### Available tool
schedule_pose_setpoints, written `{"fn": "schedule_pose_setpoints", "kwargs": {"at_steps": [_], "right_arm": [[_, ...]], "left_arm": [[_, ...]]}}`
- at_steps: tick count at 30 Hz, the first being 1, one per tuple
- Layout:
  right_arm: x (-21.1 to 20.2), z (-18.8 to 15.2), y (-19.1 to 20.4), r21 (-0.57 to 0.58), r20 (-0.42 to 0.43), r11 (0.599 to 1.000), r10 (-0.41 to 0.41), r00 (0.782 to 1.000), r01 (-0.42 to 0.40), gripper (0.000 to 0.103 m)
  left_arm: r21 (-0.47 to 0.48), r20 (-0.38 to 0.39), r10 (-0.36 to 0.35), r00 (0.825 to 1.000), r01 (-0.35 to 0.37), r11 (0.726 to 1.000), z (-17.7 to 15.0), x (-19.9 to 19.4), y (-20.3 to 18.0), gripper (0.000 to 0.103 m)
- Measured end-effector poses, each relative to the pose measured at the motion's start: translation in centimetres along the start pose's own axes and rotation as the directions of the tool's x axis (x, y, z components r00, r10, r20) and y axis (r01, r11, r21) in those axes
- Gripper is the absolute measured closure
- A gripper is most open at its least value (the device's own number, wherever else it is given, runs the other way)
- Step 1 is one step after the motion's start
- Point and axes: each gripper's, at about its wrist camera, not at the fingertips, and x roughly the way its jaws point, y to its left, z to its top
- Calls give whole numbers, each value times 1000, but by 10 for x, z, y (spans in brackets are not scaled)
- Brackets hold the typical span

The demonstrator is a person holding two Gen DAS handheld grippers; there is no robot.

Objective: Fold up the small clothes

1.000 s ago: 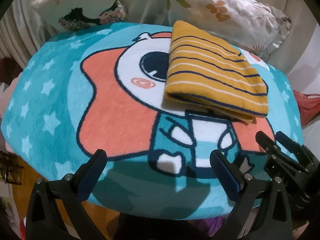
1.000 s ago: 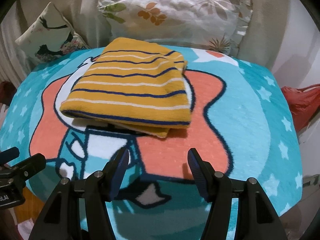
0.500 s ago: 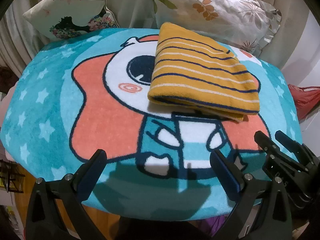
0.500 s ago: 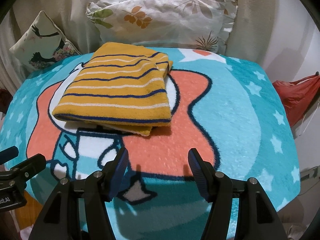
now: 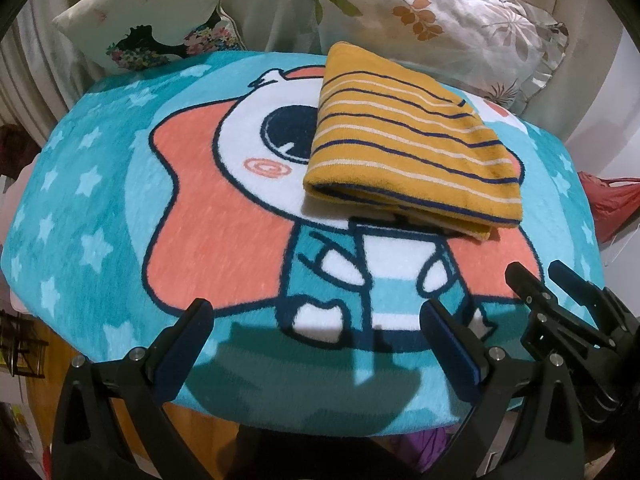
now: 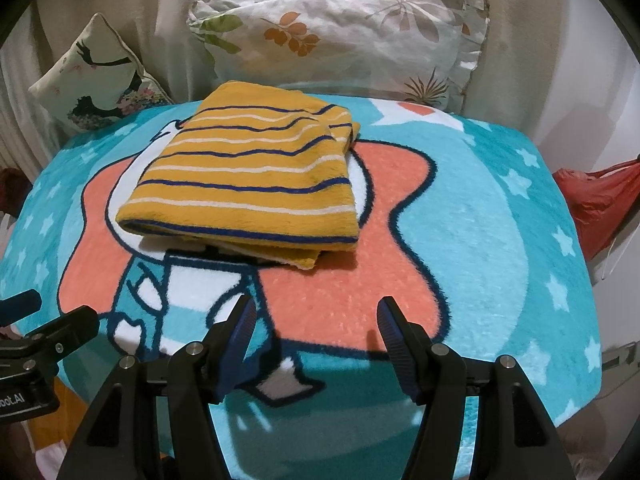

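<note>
A: Left wrist view: folded garment (image 5: 412,160), mustard yellow with navy and white stripes, lies flat on the blanket (image 5: 120,208). Position?

B: Toward the far middle of the blanket, over the white head of the cartoon figure printed on it. Folded edge faces the cameras; a lower layer pokes out beneath it at the near right corner.

A: Left gripper (image 5: 316,340)?

B: Jaws spread wide, nothing between them. It hangs over the near edge of the blanket, well apart from the garment. Blue pads (image 5: 452,354) visible on the inner faces.

A: Right gripper (image 6: 314,334)?

B: Also apart, moderately wide, empty. It sits over the orange patch of the print, near the front edge, not touching the garment. In the left wrist view it shows at the lower right, just beside the left one.

A: Surroundings?

B: Leaf-print pillow (image 6: 344,36) stands behind the blanket, close behind the garment's far edge. Smaller cushion (image 6: 96,80) with a dark figure print leans at the back left. Red bag (image 6: 596,204) off the right side. Blanket is teal with pale stars.
</note>
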Motion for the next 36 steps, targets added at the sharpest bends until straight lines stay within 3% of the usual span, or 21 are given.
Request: {"fn": "schedule_pose_setpoints", "kwargs": {"at_steps": [36], "right_arm": [[-5, -6, 10, -24, 4, 1000, 3, 1000, -3, 33]], "left_arm": [[-16, -15, -15, 1000, 14, 1000, -5, -1, 8, 1]]}}
